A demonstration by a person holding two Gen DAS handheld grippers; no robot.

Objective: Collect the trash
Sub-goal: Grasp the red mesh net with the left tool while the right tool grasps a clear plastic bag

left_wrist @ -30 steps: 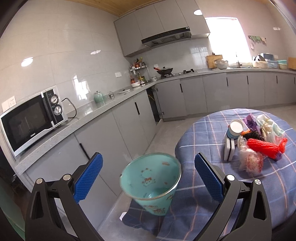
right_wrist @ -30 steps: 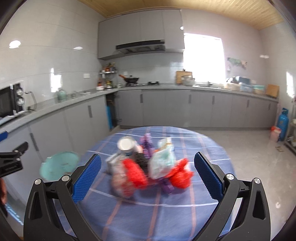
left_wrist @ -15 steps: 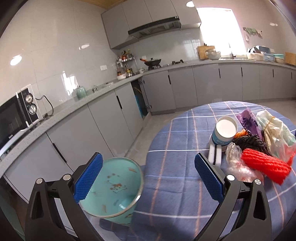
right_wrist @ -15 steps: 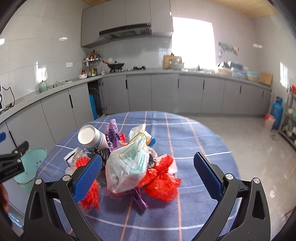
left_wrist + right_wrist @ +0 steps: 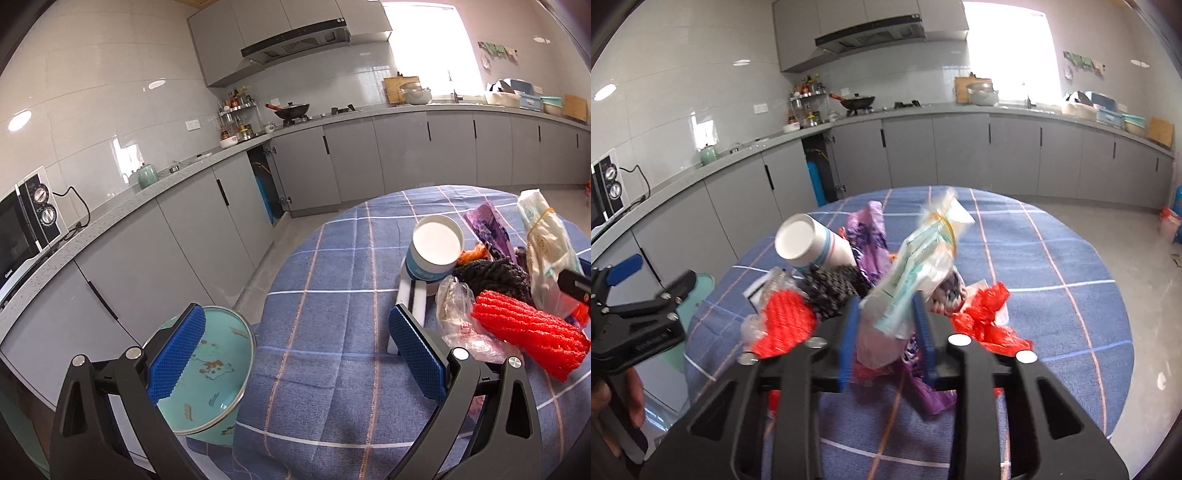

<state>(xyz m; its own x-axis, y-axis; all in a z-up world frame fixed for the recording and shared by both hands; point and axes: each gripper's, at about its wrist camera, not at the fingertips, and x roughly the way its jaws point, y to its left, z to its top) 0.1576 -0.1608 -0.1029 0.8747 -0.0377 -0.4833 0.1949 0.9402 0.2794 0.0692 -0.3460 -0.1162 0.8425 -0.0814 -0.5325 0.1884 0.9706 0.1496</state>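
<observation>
A heap of trash lies on the round table with the blue plaid cloth [image 5: 325,295]: a white paper cup [image 5: 809,242], a red mesh sleeve [image 5: 528,332], a black net [image 5: 834,284], a purple wrapper [image 5: 868,229], red plastic [image 5: 986,317] and a pale plastic packet [image 5: 923,254]. My right gripper [image 5: 886,321] is shut on the lower end of the plastic packet. My left gripper [image 5: 291,354] is open and empty, left of the heap, above the table edge and a teal trash bin [image 5: 210,376].
The teal bin also shows at the left of the right wrist view [image 5: 698,291], beside the table. Grey kitchen cabinets [image 5: 192,236] and a countertop with a microwave [image 5: 26,229] run along the left and far walls. Bare floor lies right of the table [image 5: 1145,266].
My right gripper has moved in onto the heap and closed on the plastic packet. My left gripper has shifted right and closer to the table, so the bin now sits behind its left finger.
</observation>
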